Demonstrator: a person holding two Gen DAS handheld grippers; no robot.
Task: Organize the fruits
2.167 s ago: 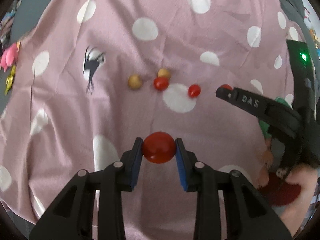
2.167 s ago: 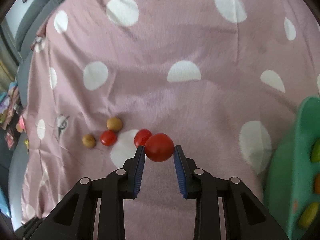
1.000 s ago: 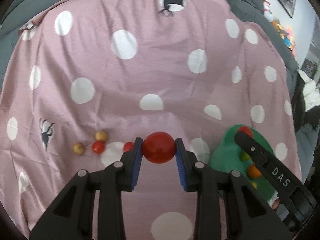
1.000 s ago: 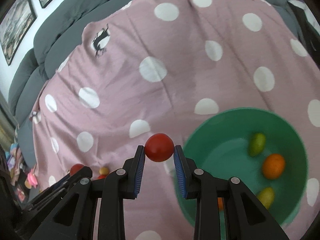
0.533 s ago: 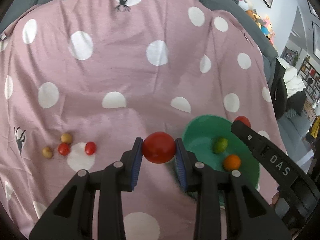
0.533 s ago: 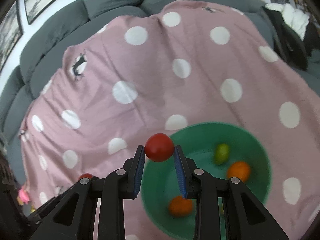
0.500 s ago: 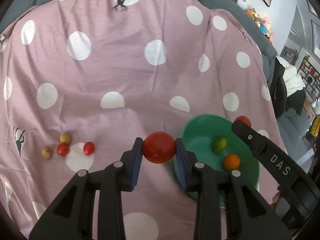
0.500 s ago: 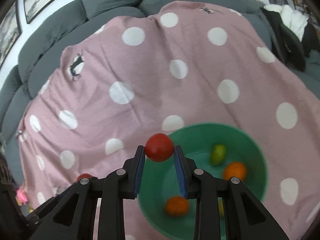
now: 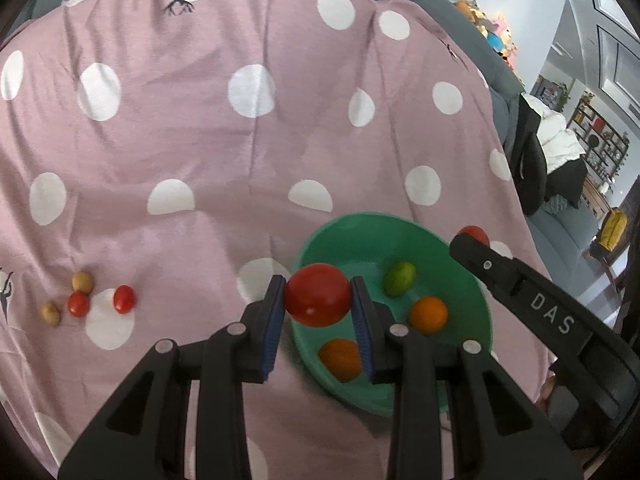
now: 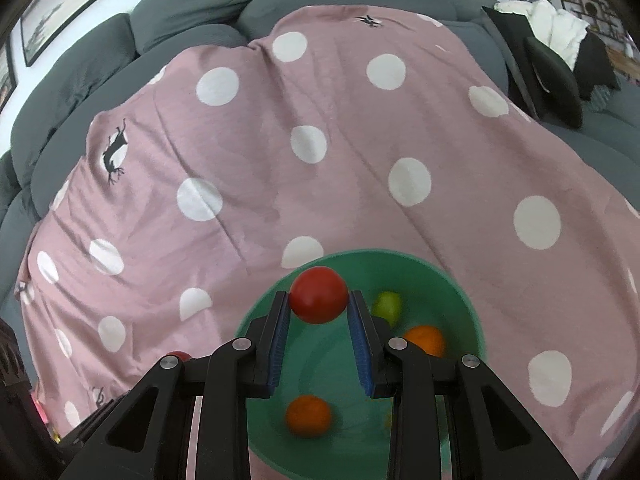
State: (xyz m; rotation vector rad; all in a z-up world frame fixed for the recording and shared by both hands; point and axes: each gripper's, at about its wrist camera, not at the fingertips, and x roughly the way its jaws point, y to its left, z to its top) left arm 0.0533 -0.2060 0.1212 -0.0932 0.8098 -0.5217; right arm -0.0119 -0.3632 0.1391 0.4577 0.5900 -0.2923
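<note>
- Two red tomatoes are held aloft, one clamped in each gripper.
- On the left, the left gripper (image 9: 318, 300) is clenched on the first red tomato (image 9: 318, 295), poised by the near-left rim of the green bowl (image 9: 478, 300).
- On the right, the right gripper (image 10: 318, 308) is closed on the second red tomato (image 10: 319, 295), held over the bowl's interior.
- Inside the bowl, a green fruit (image 10: 387, 306) and two orange fruits (image 10: 308, 416) are seen; a yellowish blur beside a finger may be another piece.
- Well off to the left on the polka-dot blanket (image 9: 200, 140), two small red tomatoes (image 9: 124, 299) and two tan fruits (image 9: 82, 281) are clustered together.
</note>
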